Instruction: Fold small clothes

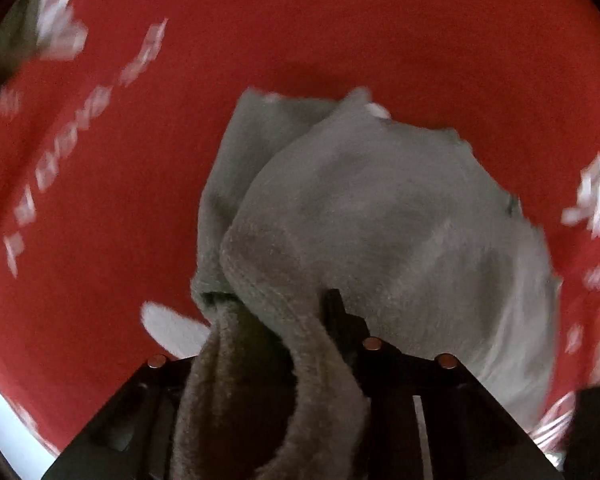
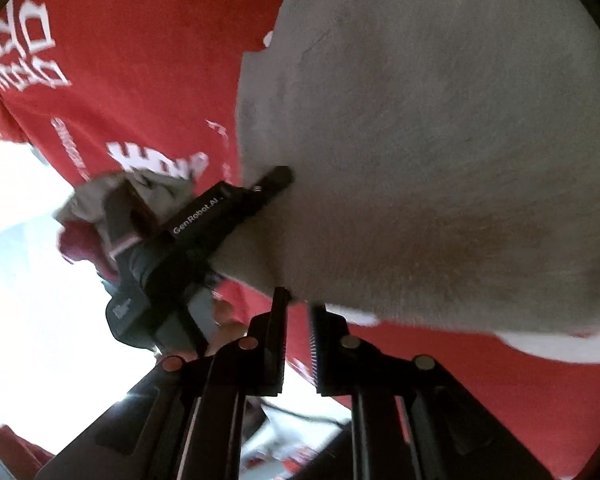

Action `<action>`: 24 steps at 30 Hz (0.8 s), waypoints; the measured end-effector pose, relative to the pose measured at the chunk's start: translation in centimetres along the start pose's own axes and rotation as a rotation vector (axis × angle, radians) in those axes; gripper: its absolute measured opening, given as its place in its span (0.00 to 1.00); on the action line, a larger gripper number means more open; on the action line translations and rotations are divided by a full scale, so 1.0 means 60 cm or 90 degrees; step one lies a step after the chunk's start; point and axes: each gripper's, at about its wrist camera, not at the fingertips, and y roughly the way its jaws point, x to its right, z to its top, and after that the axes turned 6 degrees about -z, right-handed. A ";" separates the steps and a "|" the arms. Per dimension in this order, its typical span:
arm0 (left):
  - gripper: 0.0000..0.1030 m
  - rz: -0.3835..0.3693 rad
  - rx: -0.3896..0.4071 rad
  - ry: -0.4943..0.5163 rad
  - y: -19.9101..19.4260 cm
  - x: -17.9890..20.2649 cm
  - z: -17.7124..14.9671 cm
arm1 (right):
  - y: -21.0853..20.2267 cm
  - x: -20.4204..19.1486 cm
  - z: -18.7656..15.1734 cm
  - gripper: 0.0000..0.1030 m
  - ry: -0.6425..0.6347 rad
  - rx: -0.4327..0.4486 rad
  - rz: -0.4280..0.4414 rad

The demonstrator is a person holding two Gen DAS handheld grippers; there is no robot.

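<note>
The left gripper is pinching a stitched edge of the grey fleece garment, fabric bunching between its nearly closed jaws and draping toward the lens. The garment is hanging over the red printed cloth. The right gripper is standing slightly parted at the garment's near edge, gripping nothing visible. No containers are showing.

A red cloth with white lettering carries the grey fleece garment.
</note>
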 end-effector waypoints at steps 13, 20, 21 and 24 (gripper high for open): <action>0.22 0.142 0.084 0.333 -0.014 0.088 -0.064 | -0.035 -0.212 0.200 0.77 -0.236 -0.080 -0.186; 0.22 0.147 0.104 0.388 -0.016 0.092 -0.083 | 0.169 -0.311 0.248 0.79 -0.349 -0.281 -0.304; 0.22 0.145 0.104 0.387 -0.016 0.091 -0.084 | 0.202 -0.316 0.247 0.79 -0.358 -0.317 -0.325; 0.22 0.138 0.104 0.376 -0.016 0.084 -0.084 | 0.269 -0.326 0.240 0.79 -0.397 -0.373 -0.398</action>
